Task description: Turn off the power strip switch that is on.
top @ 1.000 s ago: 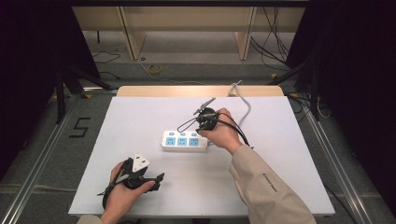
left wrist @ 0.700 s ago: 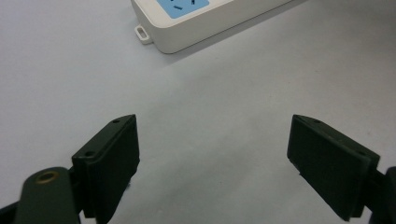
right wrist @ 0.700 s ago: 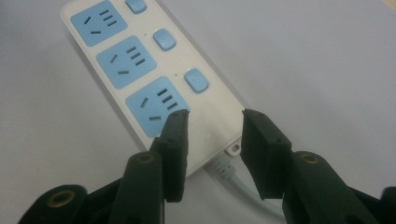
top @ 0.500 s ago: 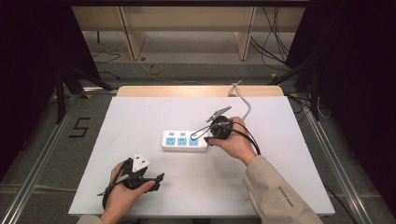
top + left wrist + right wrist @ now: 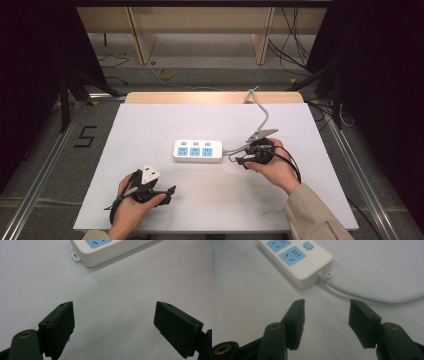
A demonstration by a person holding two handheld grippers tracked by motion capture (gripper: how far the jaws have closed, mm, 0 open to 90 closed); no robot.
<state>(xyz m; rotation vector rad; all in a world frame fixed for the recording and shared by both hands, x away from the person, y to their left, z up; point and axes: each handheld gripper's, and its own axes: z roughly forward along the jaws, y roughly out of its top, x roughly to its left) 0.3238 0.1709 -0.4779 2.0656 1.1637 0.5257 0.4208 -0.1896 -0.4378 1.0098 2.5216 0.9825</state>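
**Right claw open by the cord end of the power strip, nothing gripped**

Landmark: white power strip (image 5: 198, 151), lying flat mid-tabletop (image 5: 150, 125), three blue sockets up, switch at the cord end. Its grey cord (image 5: 263, 117) leaves the strip's right end, bends and runs off over the far edge of the tabletop.

Right claw (image 5: 325, 312): just right of the strip, aimed at the cord end. Jaws apart, have just been opening, nothing between them; bare tabletop shows in the gap. Cord's strain relief sits just beyond the tips, not touched.

Left claw (image 5: 113, 322): near-left of the strip, well apart from it, resting low by the front edge. Jaws wide apart, empty. Strip's left end with its mounting tab (image 5: 75, 256) visible farther off.

Progress, judged: strip looks placed and let go, square to the tabletop. No plug in any socket, no plug seen lying around. If more handling of strip or cord is intended, it isn't started: both claws free.
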